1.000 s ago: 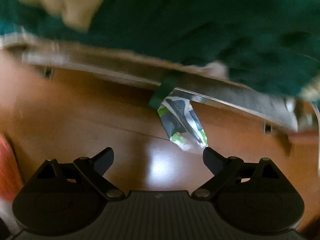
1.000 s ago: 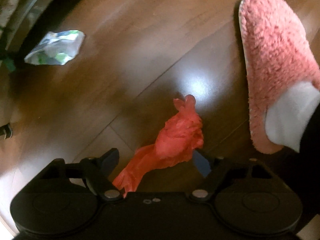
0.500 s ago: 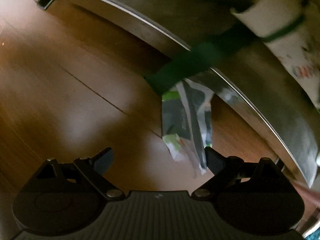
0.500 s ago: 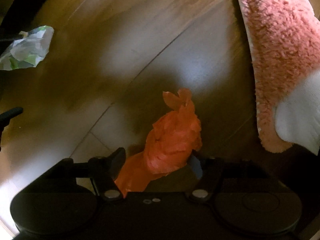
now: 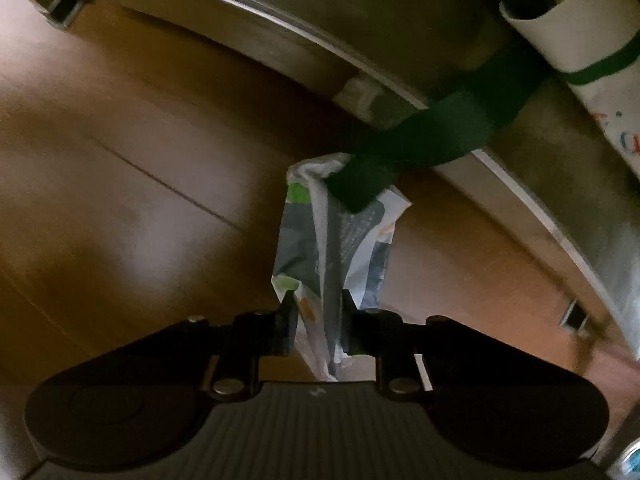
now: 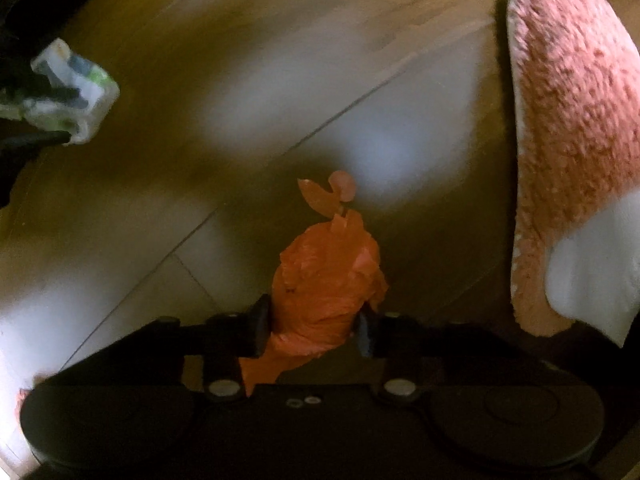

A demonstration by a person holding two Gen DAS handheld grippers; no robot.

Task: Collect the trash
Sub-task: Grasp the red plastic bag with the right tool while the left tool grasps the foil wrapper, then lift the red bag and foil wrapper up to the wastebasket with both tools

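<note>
My left gripper (image 5: 318,314) is shut on a crumpled white, grey and green wrapper (image 5: 336,248) on the wooden floor; its far end lies under a dark green strap (image 5: 420,148). My right gripper (image 6: 316,320) is shut on a crumpled orange plastic bag (image 6: 324,280), which sticks out ahead between the fingers. The wrapper also shows at the far left of the right wrist view (image 6: 72,92), with the left gripper's dark fingers (image 6: 36,140) on it.
A metal furniture frame (image 5: 280,36) curves along the floor behind the wrapper, with a rolled white paper (image 5: 584,40) above it. A foot in a pink fuzzy slipper (image 6: 568,152) and white sock stands to the right of the orange bag.
Both grippers have closed: the left on the wrapper after moving up to it, the right on the orange bag. The wrapper now sits between the left fingers.
</note>
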